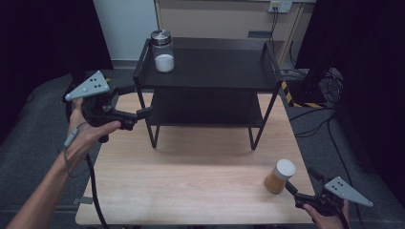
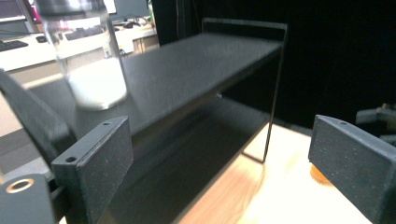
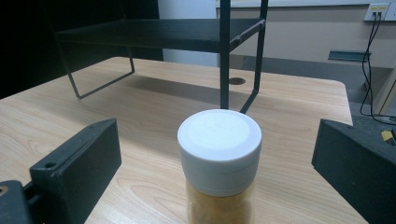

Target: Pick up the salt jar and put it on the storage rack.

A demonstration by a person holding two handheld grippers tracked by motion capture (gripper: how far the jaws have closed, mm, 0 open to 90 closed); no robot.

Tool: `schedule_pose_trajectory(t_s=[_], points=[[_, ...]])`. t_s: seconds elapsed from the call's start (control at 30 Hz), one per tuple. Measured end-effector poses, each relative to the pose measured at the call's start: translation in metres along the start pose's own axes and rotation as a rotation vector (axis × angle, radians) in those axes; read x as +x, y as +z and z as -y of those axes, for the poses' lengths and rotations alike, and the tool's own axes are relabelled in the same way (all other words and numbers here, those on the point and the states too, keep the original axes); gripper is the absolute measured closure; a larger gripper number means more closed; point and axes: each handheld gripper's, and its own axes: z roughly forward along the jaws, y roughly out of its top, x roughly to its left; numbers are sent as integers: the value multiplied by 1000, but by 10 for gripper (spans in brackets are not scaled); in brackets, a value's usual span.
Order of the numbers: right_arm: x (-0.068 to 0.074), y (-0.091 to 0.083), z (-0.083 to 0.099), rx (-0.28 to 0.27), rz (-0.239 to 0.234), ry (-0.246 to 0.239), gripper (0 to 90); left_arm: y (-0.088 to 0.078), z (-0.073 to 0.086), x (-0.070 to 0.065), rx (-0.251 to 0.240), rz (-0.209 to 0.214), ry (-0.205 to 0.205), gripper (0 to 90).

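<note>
A glass jar [image 1: 162,51] with a silver lid and white powder stands on the left rear of the black shelf's top board [image 1: 215,69]; it appears blurred in the left gripper view [image 2: 91,60]. My left gripper [image 1: 138,102] hangs beside the shelf's left end, open with nothing between its jaws [image 2: 219,154]. A jar [image 1: 280,176] with a white lid and orange-brown contents stands at the table's front right. My right gripper [image 1: 302,182] is open just behind it. In the right gripper view the jar [image 3: 219,144] stands between the wide jaws without touching them.
The two-tier black shelf [image 1: 205,109] stands on thin metal legs at the back of the wooden table [image 1: 191,181]. Its lower board [image 2: 187,149] is bare. Cables and a dark stand [image 1: 320,71] lie on the floor at the right.
</note>
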Motion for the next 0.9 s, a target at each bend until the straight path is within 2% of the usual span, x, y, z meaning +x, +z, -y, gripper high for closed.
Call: schedule_pose_trajectory(t_s=[0.3, 0.47, 0.6, 0.67, 0.9], points=[[1, 0, 0, 1, 5, 0, 18, -7, 35, -6, -3, 22, 31, 53], [0, 0, 0, 1, 7, -1, 18, -8, 58, -6, 1, 31, 30, 52], [0, 0, 0, 4, 8, -1, 18, -8, 75, -5, -10, 37, 19, 52], [1, 0, 0, 3, 9, -2, 18, -7, 85, -3, -13, 44, -1, 52], [1, -1, 0, 1, 14, -2, 18, -5, 117, -6, 23, 11, -44, 52]])
